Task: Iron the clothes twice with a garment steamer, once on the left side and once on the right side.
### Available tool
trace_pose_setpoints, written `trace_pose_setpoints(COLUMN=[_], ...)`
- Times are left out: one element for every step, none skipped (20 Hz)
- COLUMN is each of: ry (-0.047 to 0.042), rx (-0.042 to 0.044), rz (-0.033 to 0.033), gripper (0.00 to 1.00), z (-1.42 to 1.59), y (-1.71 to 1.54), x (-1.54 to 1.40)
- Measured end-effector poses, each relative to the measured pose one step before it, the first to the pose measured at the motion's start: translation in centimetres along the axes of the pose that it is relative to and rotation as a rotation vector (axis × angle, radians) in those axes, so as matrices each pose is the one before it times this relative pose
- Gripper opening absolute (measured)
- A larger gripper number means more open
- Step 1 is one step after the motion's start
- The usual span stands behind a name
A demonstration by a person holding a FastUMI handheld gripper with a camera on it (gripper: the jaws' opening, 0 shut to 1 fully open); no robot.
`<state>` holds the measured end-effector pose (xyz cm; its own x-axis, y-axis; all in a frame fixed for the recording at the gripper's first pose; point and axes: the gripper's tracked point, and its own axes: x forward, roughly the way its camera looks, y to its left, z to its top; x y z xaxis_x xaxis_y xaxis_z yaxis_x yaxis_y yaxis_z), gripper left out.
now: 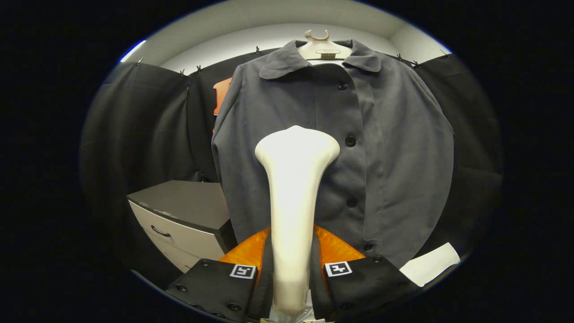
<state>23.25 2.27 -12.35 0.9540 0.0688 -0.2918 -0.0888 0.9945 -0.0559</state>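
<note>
While the tongs (291, 273) clench the garment steamer (293, 197) by its rigid, smooth neck, the soft grey jacket (394, 148) just beyond hangs limp and likely yields under pressure.

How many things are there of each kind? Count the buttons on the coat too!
Coats: 1, grey coat on a hanger
Hangers: 1
Buttons showing on the coat: 5, the top one
Steamers: 1, white steamer gripped between the claw's fingers
Claws: 1
Drawer cabinets: 1, cabinet beside the coat
Total: 10
</note>
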Motion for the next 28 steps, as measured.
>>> trace_pose_setpoints(ry=[0.00407, 0.00519, -0.00095, 0.00475, 0.00710, 0.00689, 0.00885, 0.00778, 0.00691, 0.00915, 0.01057, 0.01126, 0.00850, 0.01351, 0.01161, 0.00869, 0.01065, 0.01173, 0.01131, 0.01381, 0.01393, 0.01455, 0.01421, 0.01592, 0.01482, 0.01317, 0.01199, 0.01330], rx=[0.00304, -0.00113, 0.00299, 0.00128, 0.00066, 0.00284, 0.00280, 0.00531, 0.00325, -0.00046, -0.00048, -0.00063, 0.00337, 0.00021, 0.00205, 0.00281, -0.00051, -0.00133, -0.00084, -0.00023, 0.00039, 0.00153, 0.00256, -0.00035, -0.00079, 0.00035, 0.00158, 0.00135], rz=[-0.00374, -0.00378, -0.00331, -0.00186, -0.00021, -0.00047, -0.00040, -0.00165, -0.00091, -0.00173, -0.00114, 0.00047, -0.00079, -0.00036, -0.00076, -0.00026, -0.00116, -0.00283, -0.00160, -0.00141, -0.00045, -0.00136, -0.00416, -0.00498, -0.00284, -0.00094, -0.00096, -0.00093], gripper=[0.42, 0.42, 0.42, 0.42, 0.42, 0.42, 0.42, 0.42, 0.43, 0.42, 0.42, 0.42, 0.42, 0.43, 0.42, 0.42, 0.42, 0.42, 0.42, 0.42, 0.42, 0.43, 0.42, 0.42, 0.42, 0.43, 0.43, 0.42], z=[-0.503, -0.497, -0.572, -0.526, -0.593, -0.604, -0.702, -0.599, -0.542, -0.745, -0.765, -0.618, -0.644, -0.646, -0.644, -0.558, -0.623, -0.646, -0.615, -0.688, -0.774, -0.739, -0.811, -0.776, -0.756, -0.679, -0.621, -0.584], y=[0.009, -0.033, 0.036, -0.015, 0.072, 0.031, 0.005, -0.020, 0.005, -0.014, -0.115, 0.134, -0.025, 0.087, -0.158, 0.038, 0.022, -0.128, -0.088, -0.008, -0.077, -0.066, -0.024, -0.119, 0.051, 0.000, -0.061, -0.070], x=[0.032, -0.076, -0.173, 0.058, 0.004, -0.015, -0.001, 0.029, -0.035, 0.062, -0.029, 0.133, 0.163, 0.127, 0.056, 0.152, 0.179, 0.064, 0.091, 0.098, 0.137, 0.131, 0.256, 0.192, 0.199, 0.088, 0.088, 0.100])
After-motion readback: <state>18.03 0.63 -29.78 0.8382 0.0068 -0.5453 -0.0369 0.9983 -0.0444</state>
